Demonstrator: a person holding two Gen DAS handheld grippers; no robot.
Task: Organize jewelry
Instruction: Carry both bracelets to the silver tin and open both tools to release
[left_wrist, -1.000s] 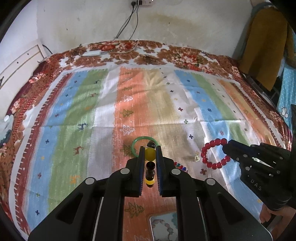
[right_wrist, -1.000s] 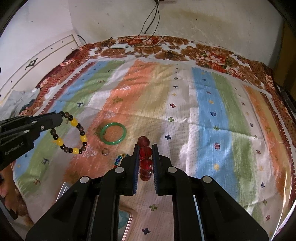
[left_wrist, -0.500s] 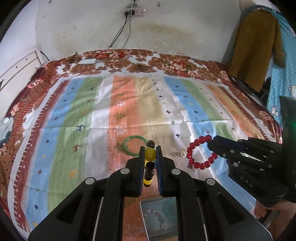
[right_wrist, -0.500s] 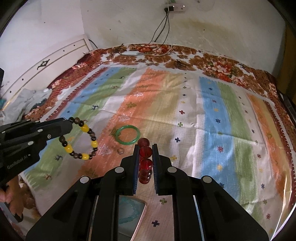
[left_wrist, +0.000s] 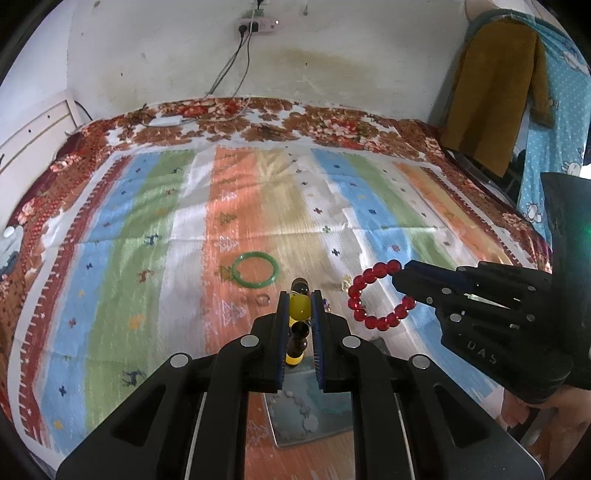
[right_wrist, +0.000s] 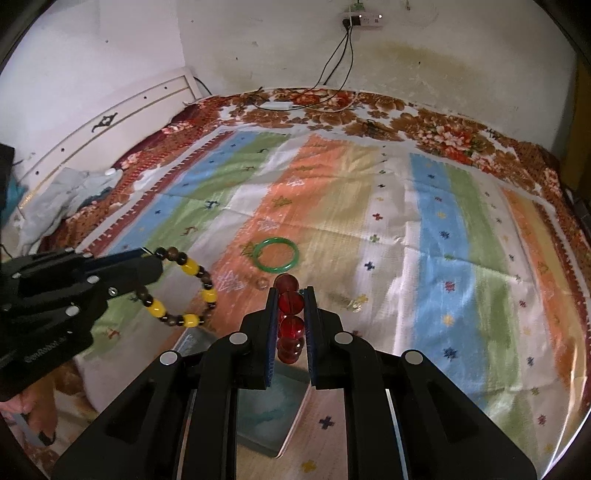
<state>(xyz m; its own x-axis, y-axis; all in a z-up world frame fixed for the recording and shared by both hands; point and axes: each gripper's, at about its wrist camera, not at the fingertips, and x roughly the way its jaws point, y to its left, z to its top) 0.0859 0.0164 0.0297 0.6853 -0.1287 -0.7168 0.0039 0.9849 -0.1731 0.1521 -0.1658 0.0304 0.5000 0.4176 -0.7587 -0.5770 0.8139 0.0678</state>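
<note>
Both tongs (left_wrist: 300, 306) carried their bracelets back over the tray (left_wrist: 325, 424).

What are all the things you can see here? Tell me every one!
Yellow and brown bead bracelet: one, held up by the left gripper.
Red bead bracelet: one, held up by the right gripper.
Green bangle: one, flat on the orange stripe.
Small ring: one, pale, on the cloth near the bangle.
Small clear trinket: one, on the cloth; too blurred to name.
Tray: one, shiny, pale bead string inside, nearest the cameras.
Striped cloth: one, blue, green, orange and white, over the bed.
Power strip: one, white, on the wall.
Brown garment: one, hanging at the far right.
Left gripper: black, shut on the yellow and brown bracelet.
Right gripper: black, shut on the red bracelet.
</note>
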